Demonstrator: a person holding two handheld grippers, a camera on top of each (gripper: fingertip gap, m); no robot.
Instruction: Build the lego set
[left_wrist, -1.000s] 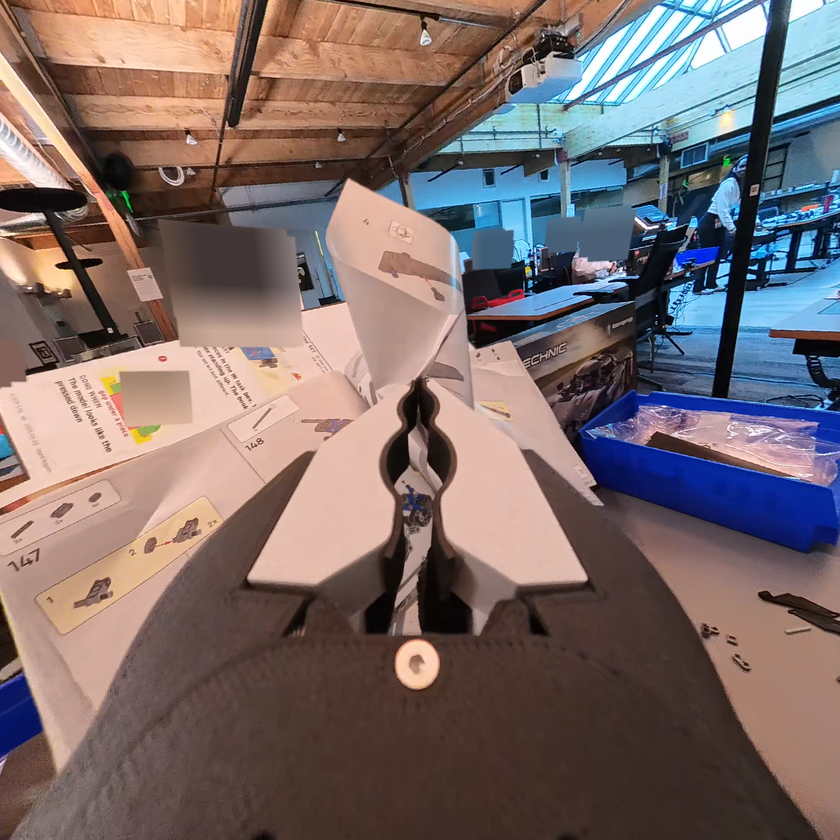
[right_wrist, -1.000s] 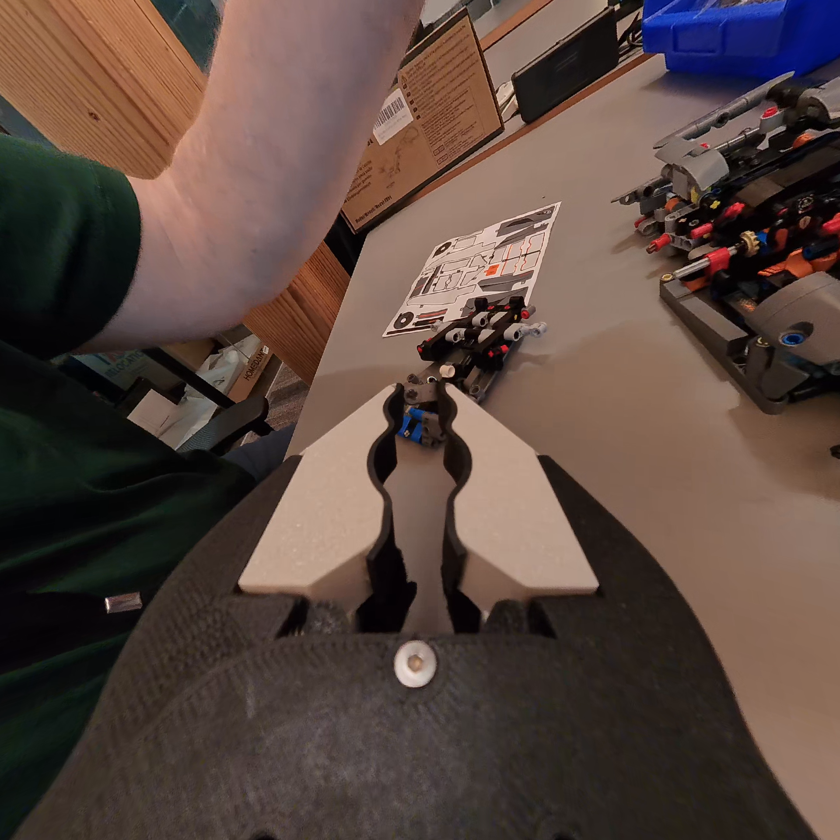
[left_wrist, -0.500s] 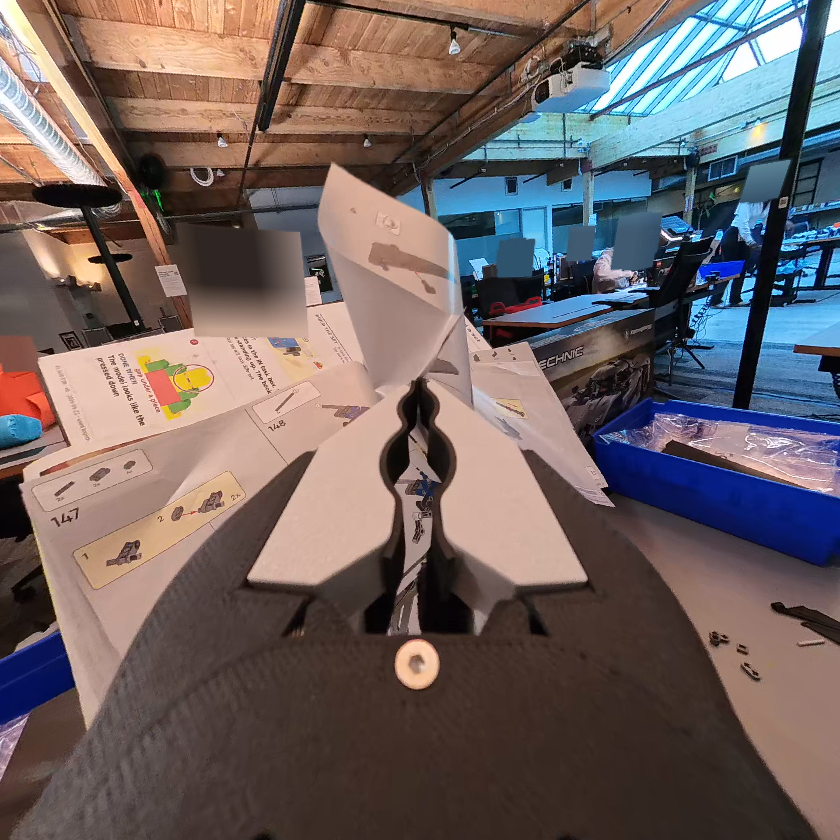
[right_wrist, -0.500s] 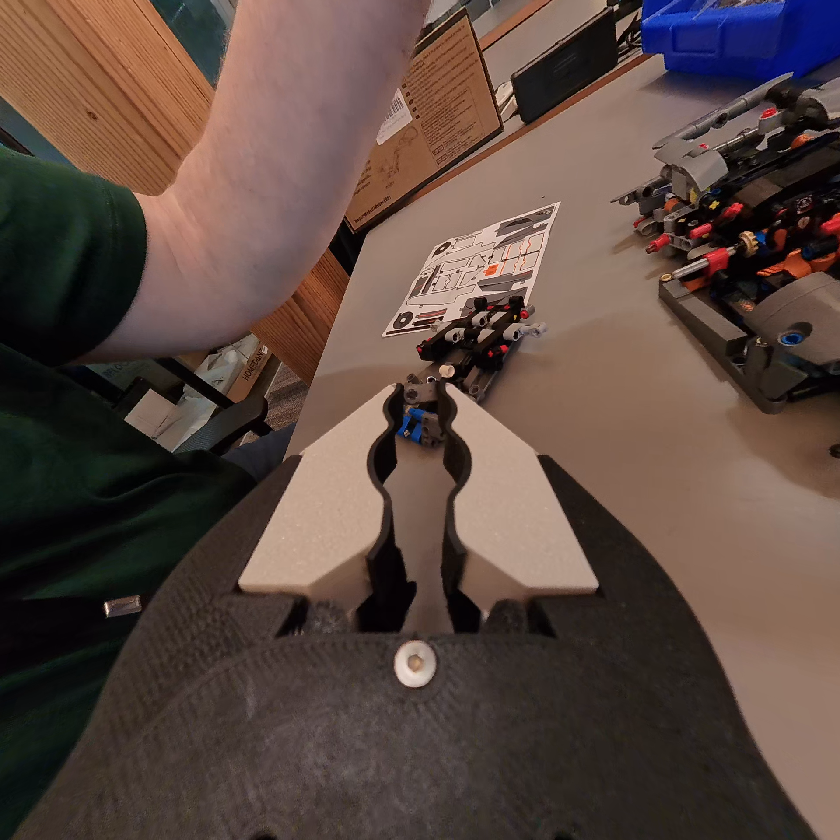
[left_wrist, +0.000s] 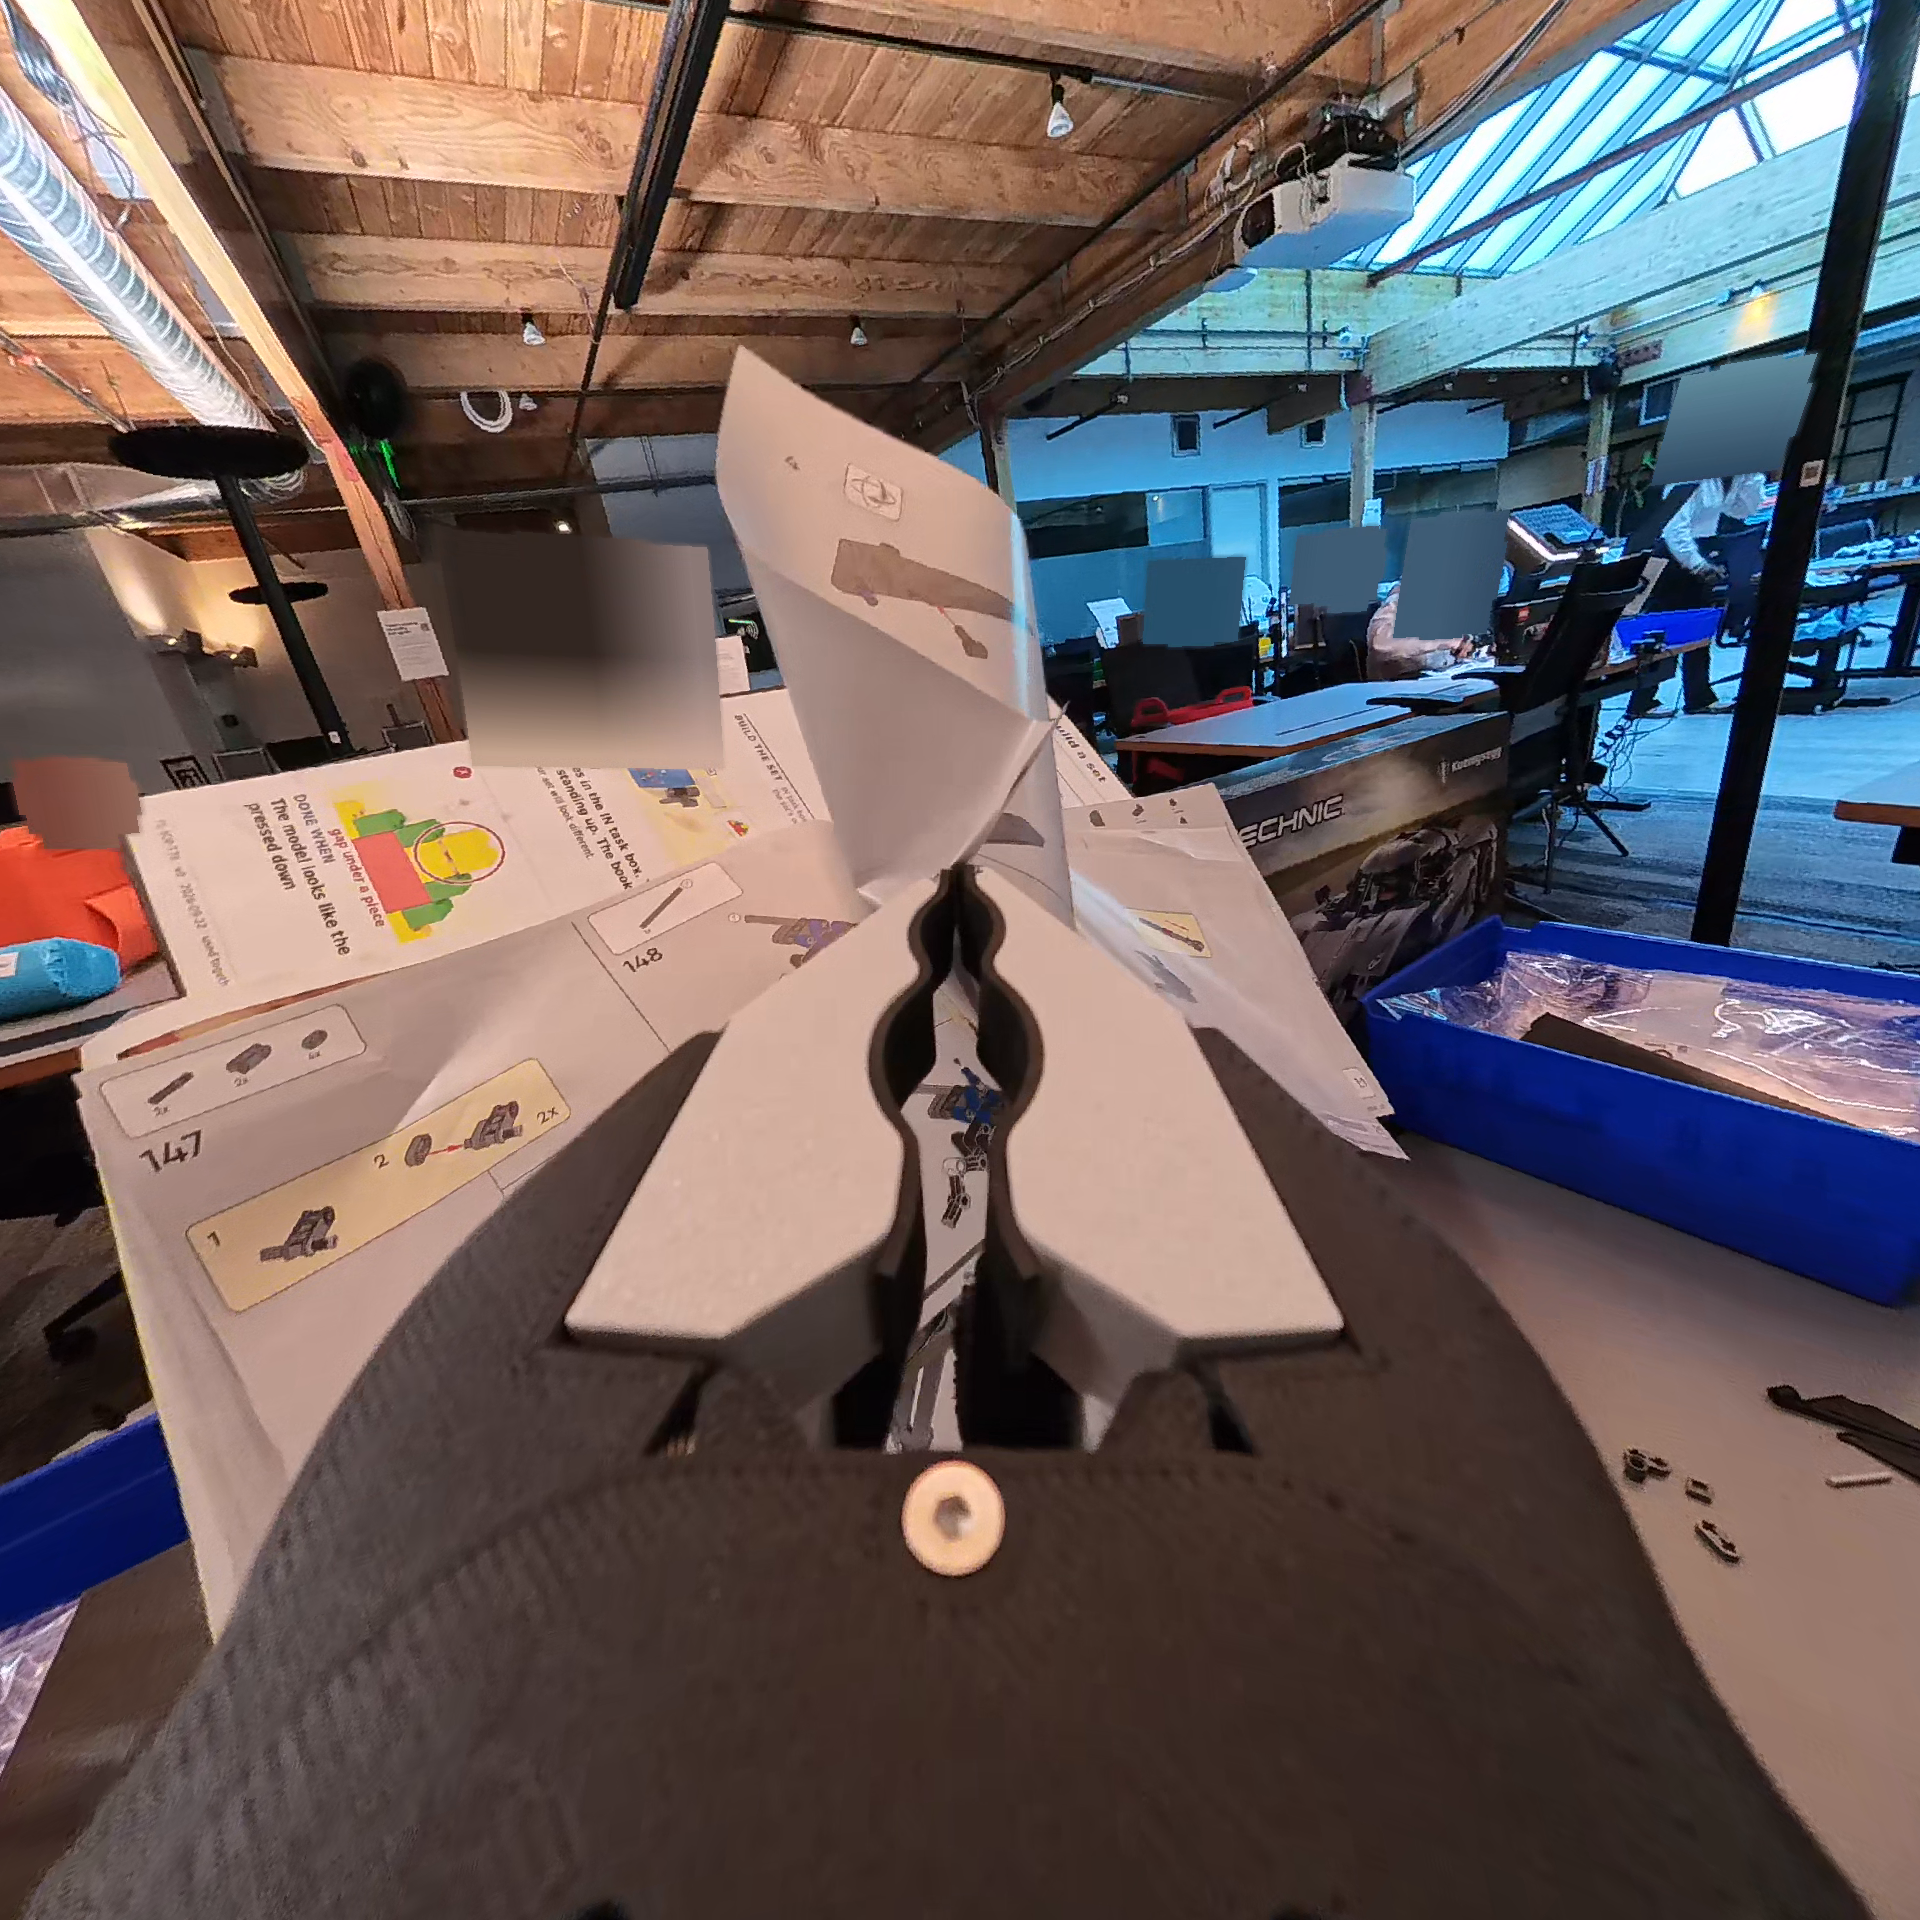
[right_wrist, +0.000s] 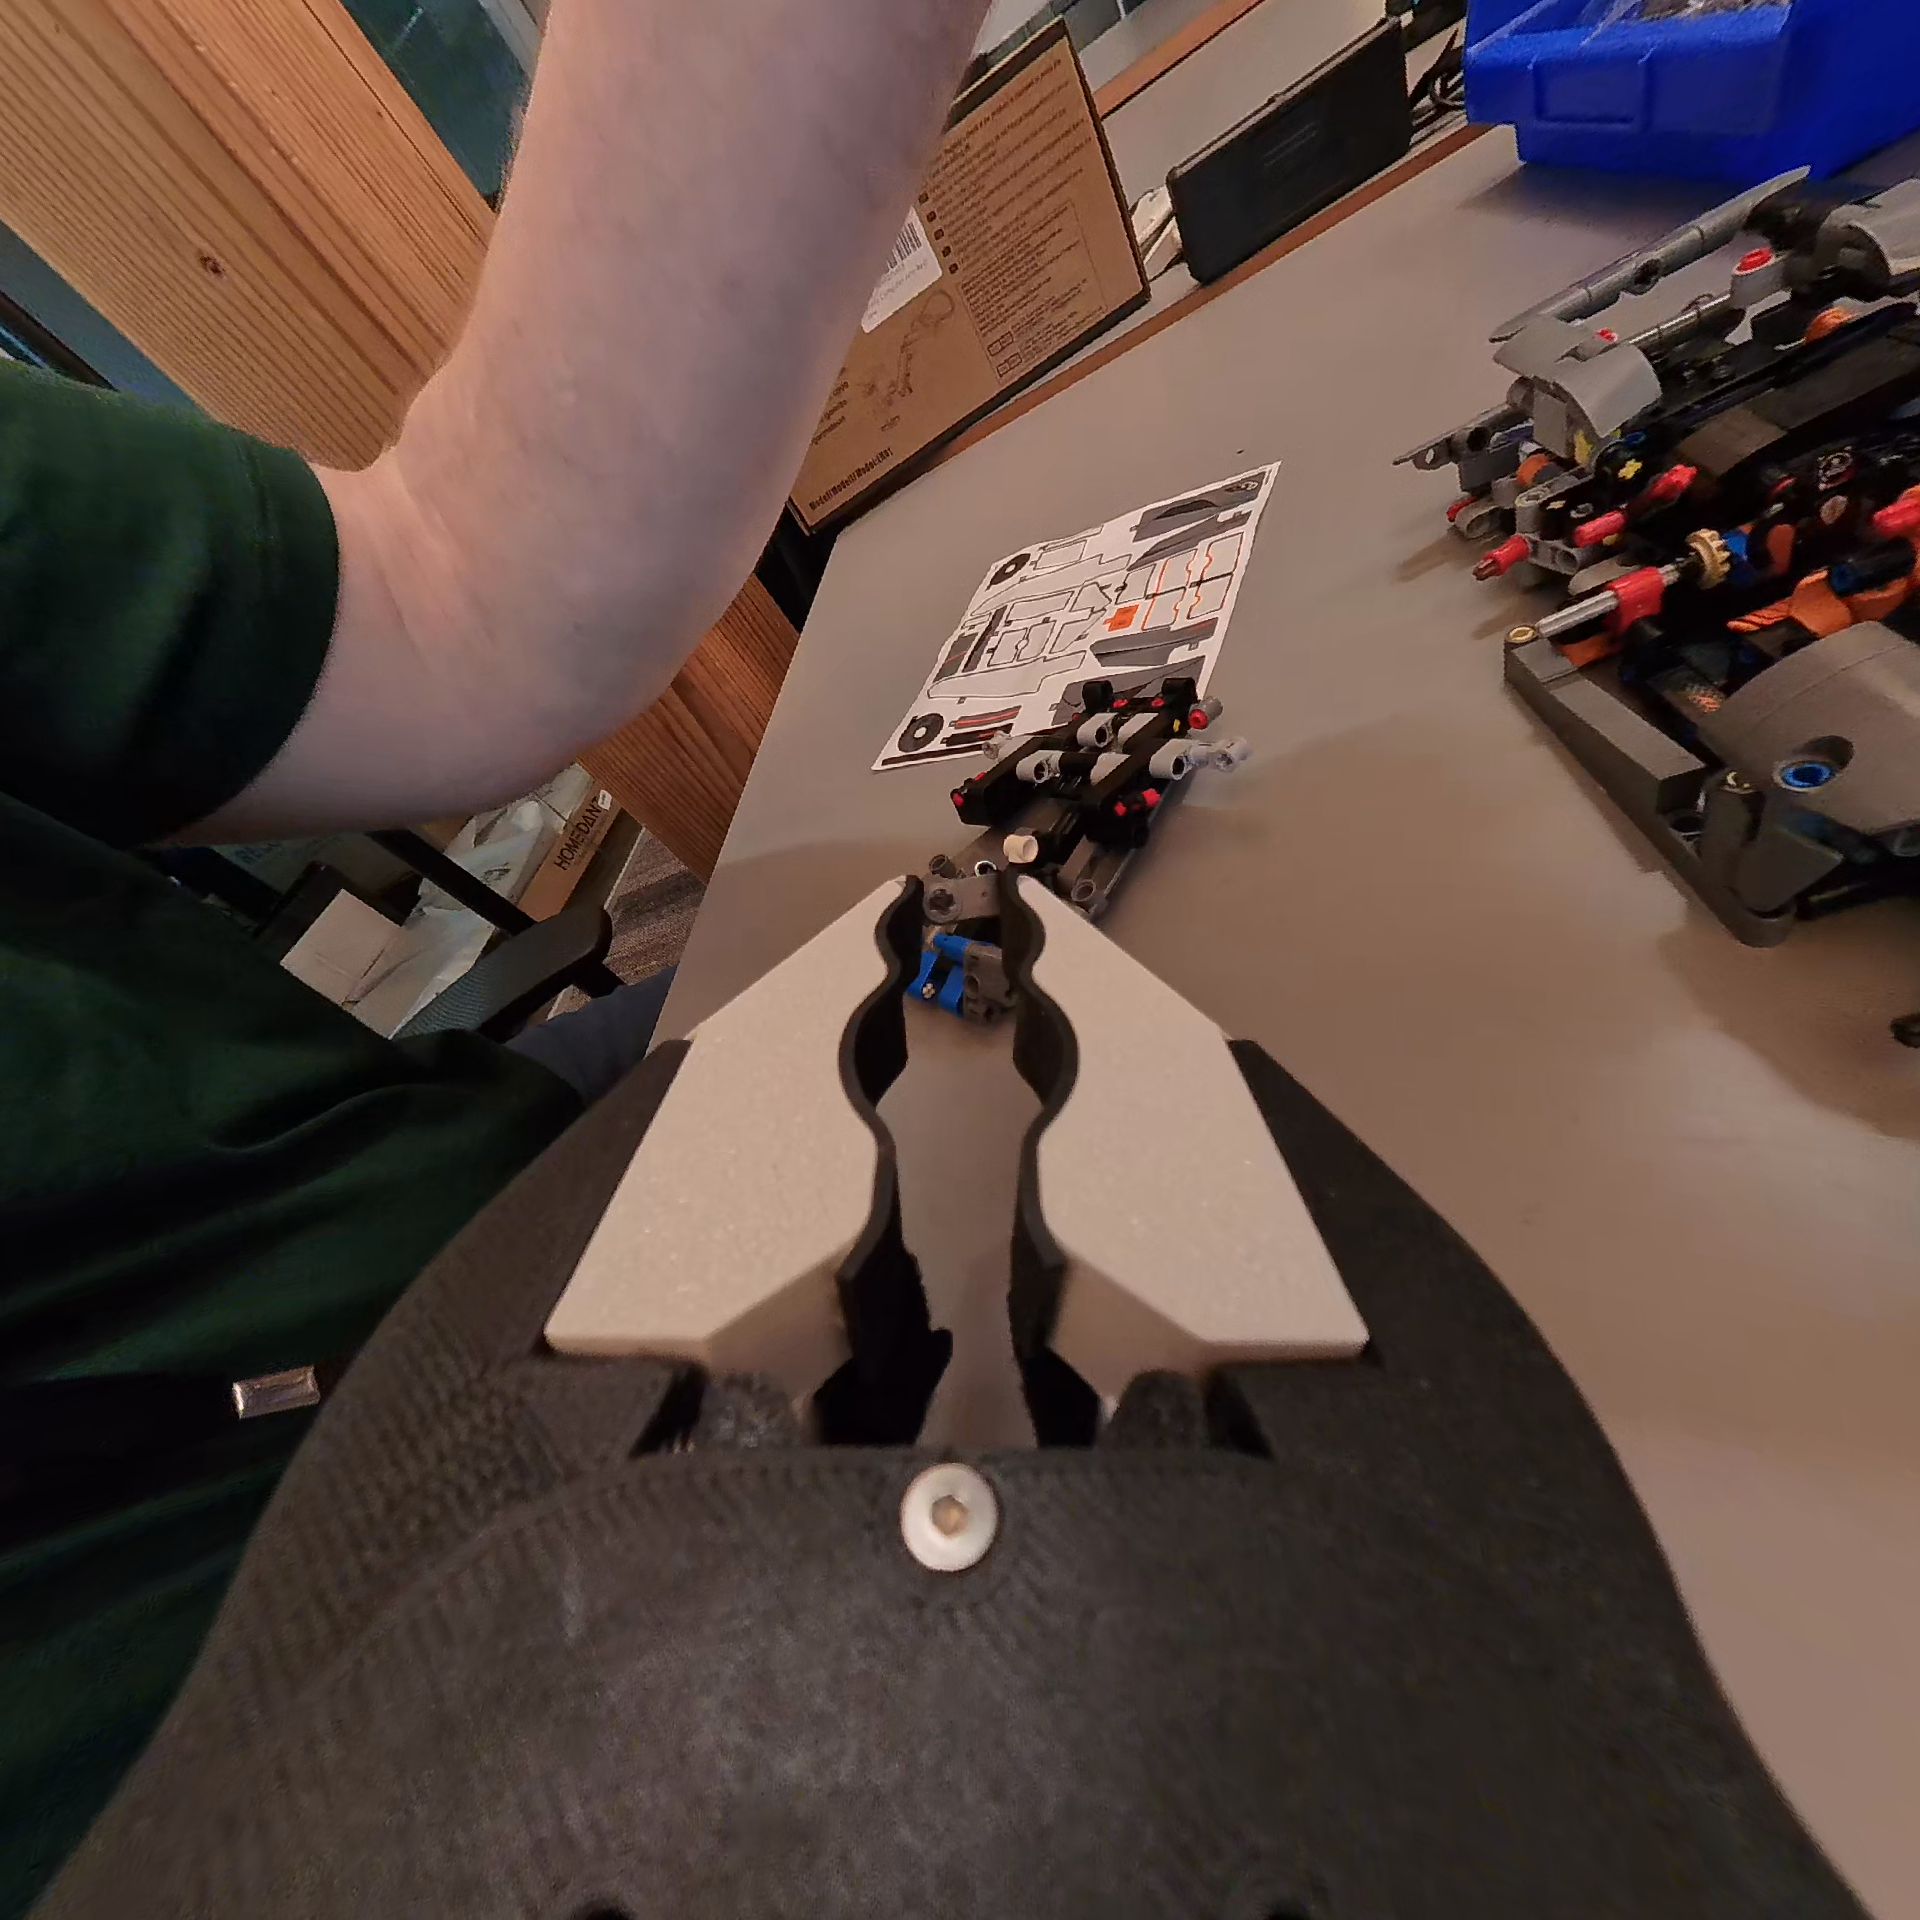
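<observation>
A booklet page is pinched by the left gripper (left_wrist: 958, 883); a small lego piece (right_wrist: 961, 961) is clamped by the right gripper (right_wrist: 961, 894).

The folded page (left_wrist: 883, 623) is raised past the fingertips, hiding the room behind; a blue bin (left_wrist: 1662, 1132) sits right. Just beyond the right fingertips lies a black assembly (right_wrist: 1091, 769) touching a sticker sheet (right_wrist: 1091, 613); a bare forearm (right_wrist: 644, 416) is raised left.

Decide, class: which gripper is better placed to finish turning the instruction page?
Left. The left gripper is shut on the lifted page. The right gripper is shut on a small grey-and-blue piece over the table.
</observation>
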